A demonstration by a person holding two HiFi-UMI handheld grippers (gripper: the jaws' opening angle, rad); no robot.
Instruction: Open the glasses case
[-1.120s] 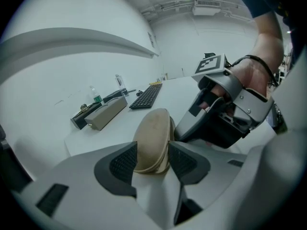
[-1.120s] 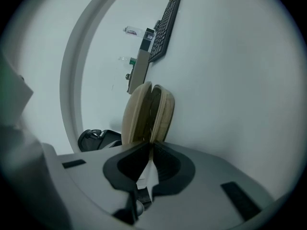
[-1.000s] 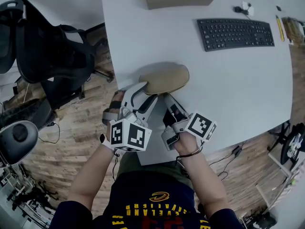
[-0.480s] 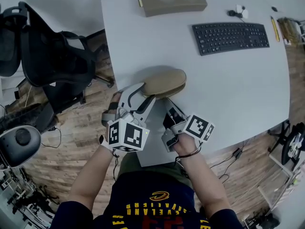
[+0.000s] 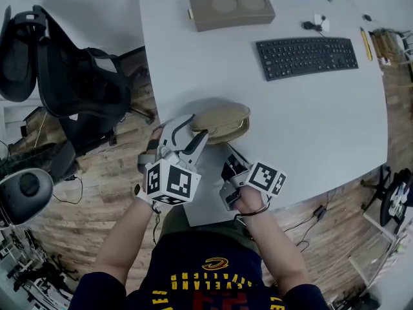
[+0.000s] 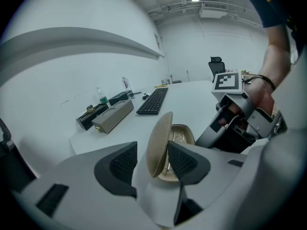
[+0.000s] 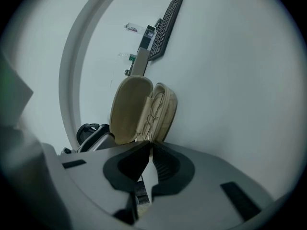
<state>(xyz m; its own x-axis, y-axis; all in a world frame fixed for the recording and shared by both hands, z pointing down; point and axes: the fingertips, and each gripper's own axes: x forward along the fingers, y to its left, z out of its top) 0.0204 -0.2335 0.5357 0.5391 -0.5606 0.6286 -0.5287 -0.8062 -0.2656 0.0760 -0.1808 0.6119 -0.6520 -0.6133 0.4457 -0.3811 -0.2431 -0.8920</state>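
A tan glasses case point(image 5: 221, 123) lies near the front edge of the white table point(image 5: 310, 121), its lid raised partway. In the left gripper view the upright lid point(image 6: 159, 138) stands between the jaws of my left gripper point(image 6: 151, 153), leaning on the right pad with a gap to the left pad. Glasses point(image 7: 156, 110) show inside the base. In the head view, my left gripper point(image 5: 193, 129) is at the case's left end. My right gripper point(image 5: 231, 152) has its jaws closed, tips against the case's near edge point(image 7: 152, 139).
A black keyboard point(image 5: 306, 57) and a tan box point(image 5: 231, 8) lie farther back on the table. A black office chair point(image 5: 64, 82) stands left of the table over wooden floor. The table's front edge runs just behind both grippers.
The case was closed a second ago; its lid now stands raised between the left jaws. Both grippers stay at the case's near side.
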